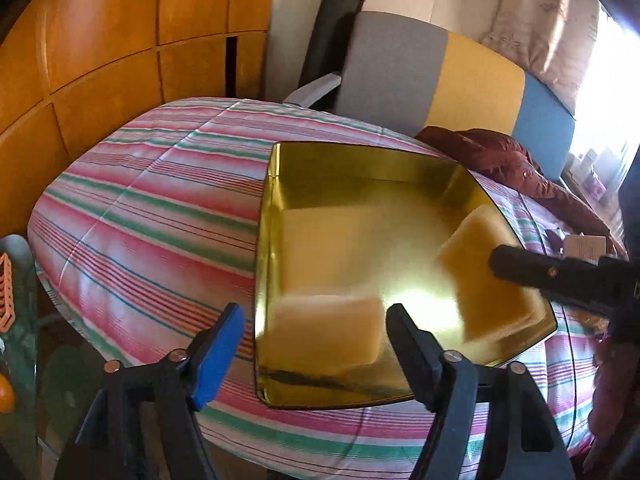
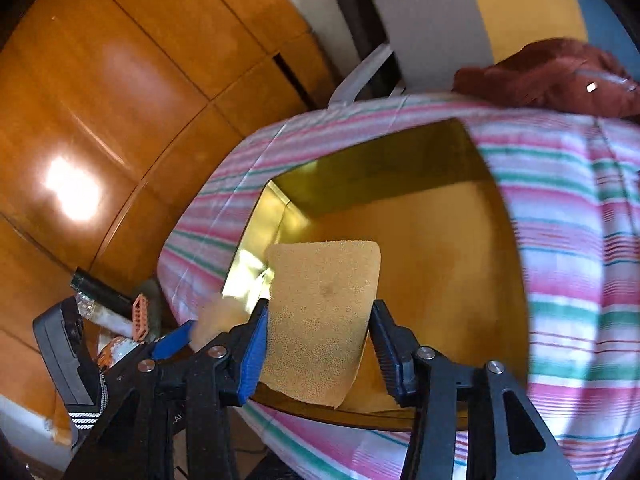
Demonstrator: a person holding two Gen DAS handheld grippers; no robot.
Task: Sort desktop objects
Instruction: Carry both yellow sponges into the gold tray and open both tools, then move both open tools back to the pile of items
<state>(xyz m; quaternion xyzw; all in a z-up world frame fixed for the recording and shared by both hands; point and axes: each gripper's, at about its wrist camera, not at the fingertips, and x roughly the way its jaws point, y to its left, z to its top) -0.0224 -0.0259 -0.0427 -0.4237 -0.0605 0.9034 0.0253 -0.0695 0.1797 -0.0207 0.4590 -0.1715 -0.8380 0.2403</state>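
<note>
A shiny gold tray lies on a striped cloth; it also shows in the right wrist view. A yellow sponge sits between the fingers of my right gripper, over the tray's near edge. The jaws stand close beside the sponge; contact is unclear. In the left wrist view the sponge is blurred at the tray's right side, with my right gripper's finger on it. My left gripper is open and empty over the tray's near left corner. A pale reflection lies on the tray floor.
The striped cloth covers a rounded table. A dark red garment lies at the far right. A grey, yellow and blue chair back stands behind. Wooden cabinets fill the left. Clutter sits low on the left.
</note>
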